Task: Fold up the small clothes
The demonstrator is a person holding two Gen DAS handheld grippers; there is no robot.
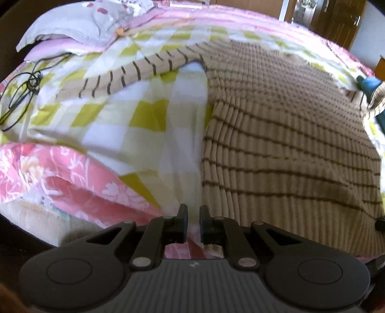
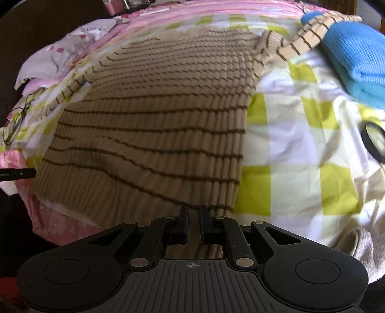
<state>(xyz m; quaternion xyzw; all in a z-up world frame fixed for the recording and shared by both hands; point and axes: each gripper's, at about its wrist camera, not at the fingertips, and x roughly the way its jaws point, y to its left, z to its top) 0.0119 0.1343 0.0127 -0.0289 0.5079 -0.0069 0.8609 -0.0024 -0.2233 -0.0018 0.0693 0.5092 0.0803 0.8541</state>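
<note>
A tan ribbed sweater with thin dark stripes [image 1: 284, 134] lies spread flat on a yellow and white checked bedsheet [image 1: 134, 115]. Its left sleeve [image 1: 134, 72] stretches out to the left. In the right wrist view the sweater [image 2: 154, 125] fills the middle, and its right sleeve [image 2: 305, 38] reaches up onto a blue folded knit [image 2: 356, 60]. My left gripper [image 1: 193, 211] hovers at the sweater's lower left hem corner, jaws a narrow gap apart and empty. My right gripper [image 2: 193, 211] hovers over the lower right hem corner, jaws also slightly apart and empty.
A pink floral quilt [image 1: 60, 178] lies at the bed's near left. A grey pillow [image 1: 79, 21] and a black cable [image 1: 21, 94] lie at the far left. A black ring [image 2: 373, 142] lies on the sheet at the right.
</note>
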